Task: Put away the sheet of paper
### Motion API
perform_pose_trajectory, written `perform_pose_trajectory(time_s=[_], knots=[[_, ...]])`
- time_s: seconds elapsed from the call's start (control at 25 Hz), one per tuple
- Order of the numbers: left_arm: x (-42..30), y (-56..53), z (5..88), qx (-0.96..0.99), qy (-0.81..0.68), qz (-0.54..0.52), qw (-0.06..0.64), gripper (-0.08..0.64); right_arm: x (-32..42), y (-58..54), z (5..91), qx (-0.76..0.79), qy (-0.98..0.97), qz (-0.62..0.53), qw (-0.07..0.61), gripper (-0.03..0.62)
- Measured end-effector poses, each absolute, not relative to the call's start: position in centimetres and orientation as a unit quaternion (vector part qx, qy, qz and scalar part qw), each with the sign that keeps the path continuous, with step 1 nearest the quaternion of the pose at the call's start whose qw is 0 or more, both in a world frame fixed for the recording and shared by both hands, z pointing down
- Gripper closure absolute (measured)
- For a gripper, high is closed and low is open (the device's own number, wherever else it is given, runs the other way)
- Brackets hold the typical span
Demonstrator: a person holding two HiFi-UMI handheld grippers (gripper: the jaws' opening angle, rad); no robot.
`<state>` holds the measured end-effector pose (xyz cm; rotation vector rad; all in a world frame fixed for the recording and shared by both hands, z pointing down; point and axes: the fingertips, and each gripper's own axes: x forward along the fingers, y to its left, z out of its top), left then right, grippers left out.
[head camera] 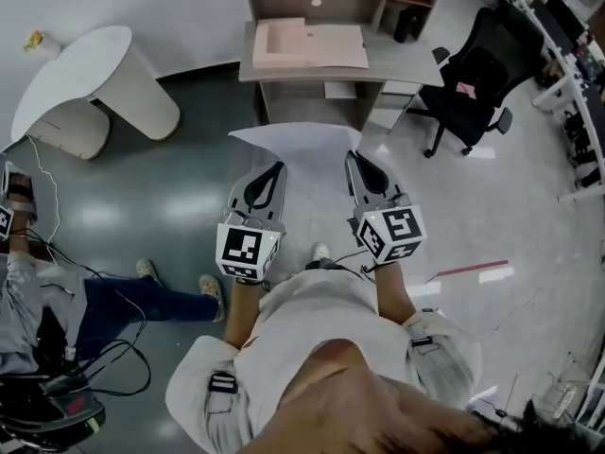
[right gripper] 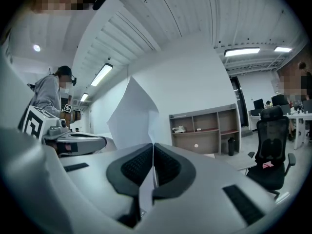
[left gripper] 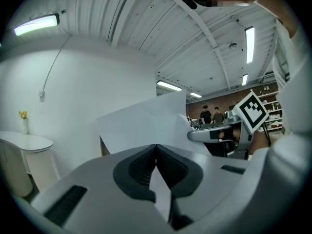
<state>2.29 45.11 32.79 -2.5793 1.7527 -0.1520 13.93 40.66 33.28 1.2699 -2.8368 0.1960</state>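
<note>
Two tools pinch the paper (head camera: pixel 301 145) at its near edge, left tool (head camera: pixel 276 170) and right tool (head camera: pixel 354 159) side by side, probably to keep it spread; it hangs midair before the tabletop (head camera: pixel 406 64).

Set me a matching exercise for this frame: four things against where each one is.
Things: 1 sheet of paper; 2 black office chair; 3 pink tray; 4 white round table.
Places: A on the desk; B far left of the head view; C clamped in the left gripper and right gripper; D just right of the desk.
Pairs: 1-C, 2-D, 3-A, 4-B.
</note>
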Motion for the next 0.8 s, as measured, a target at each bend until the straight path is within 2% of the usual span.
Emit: perform_pose_trajectory(time_s=[0.8], knots=[[4.5,37.5,33.3,-0.814,0.578,-0.062,-0.001,0.540,15.4,32.7,34.4,0.381,-0.921,0.080,0.020,0.572]])
